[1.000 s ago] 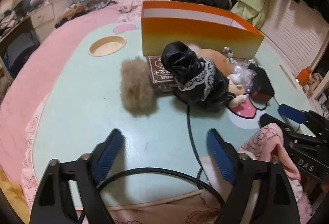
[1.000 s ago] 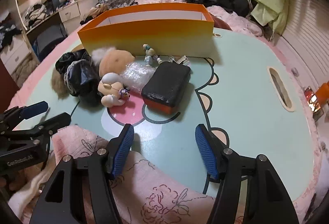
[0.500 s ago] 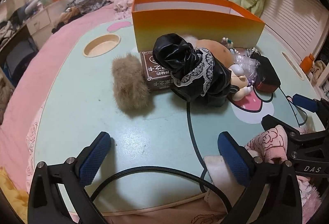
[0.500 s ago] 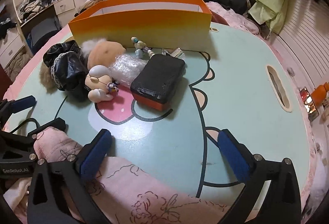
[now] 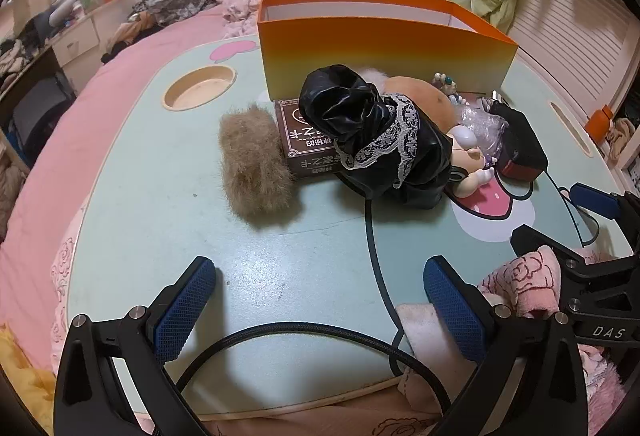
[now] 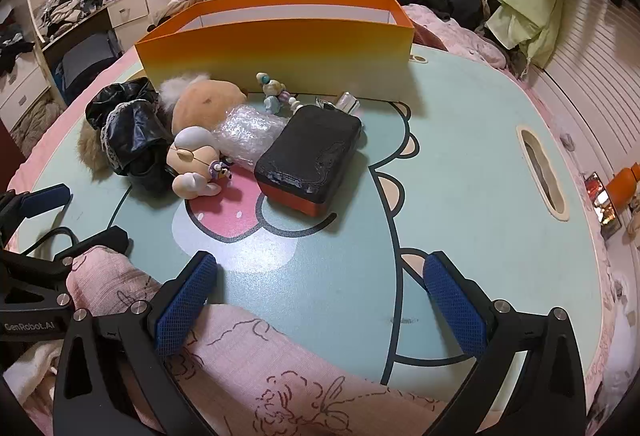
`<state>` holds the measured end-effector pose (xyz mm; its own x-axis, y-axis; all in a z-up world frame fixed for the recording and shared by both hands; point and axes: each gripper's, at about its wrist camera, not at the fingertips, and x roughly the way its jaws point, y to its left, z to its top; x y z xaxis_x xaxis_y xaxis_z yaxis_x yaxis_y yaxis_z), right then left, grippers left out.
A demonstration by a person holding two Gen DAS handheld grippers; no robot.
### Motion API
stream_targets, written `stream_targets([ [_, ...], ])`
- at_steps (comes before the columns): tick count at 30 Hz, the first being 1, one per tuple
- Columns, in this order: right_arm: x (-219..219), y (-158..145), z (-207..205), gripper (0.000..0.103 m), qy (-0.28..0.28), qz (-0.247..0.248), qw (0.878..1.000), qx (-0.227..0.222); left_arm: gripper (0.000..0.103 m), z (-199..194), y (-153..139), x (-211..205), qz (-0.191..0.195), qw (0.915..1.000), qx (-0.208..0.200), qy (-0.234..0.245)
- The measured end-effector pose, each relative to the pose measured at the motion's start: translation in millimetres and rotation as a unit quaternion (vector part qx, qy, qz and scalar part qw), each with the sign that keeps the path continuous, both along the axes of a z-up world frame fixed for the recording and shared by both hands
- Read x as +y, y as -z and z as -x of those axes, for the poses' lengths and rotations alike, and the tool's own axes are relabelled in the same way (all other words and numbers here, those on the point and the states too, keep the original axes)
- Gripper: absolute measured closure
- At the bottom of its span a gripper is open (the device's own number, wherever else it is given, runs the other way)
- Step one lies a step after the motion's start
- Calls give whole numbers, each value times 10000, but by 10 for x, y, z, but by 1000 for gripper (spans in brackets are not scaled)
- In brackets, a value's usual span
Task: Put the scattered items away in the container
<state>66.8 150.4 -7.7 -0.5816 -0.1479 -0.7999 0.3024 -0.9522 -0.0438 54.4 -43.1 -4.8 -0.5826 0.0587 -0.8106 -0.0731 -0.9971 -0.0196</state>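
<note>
An orange box stands open at the back of the mint table; it also shows in the right wrist view. In front of it lie a brown fur tuft, a brown carton, a black lace-trimmed cloth, a tan plush, a small doll, bubble wrap, a bead charm and a black-and-orange case. My left gripper is open and empty near the front edge. My right gripper is open and empty, over pink cloth.
The table has a round cup recess at the back left and a slot handle at the right. A black cable loops by the left gripper. Pink bedding lies at the front edge. Clothes are piled behind.
Both grippers have opened wide over the last second. Both have moved slightly closer to the pile of items. Nothing on the table has moved.
</note>
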Motion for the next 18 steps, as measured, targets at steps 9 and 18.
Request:
stream_targets([
  [9,25,-2,19,0,-83,23,9999,83,0,6,12,-4,-13,10000,29,39],
  [18,23,-4,27,0,-74,22,9999,76,0,46,17,4,-9,9999,12,162],
])
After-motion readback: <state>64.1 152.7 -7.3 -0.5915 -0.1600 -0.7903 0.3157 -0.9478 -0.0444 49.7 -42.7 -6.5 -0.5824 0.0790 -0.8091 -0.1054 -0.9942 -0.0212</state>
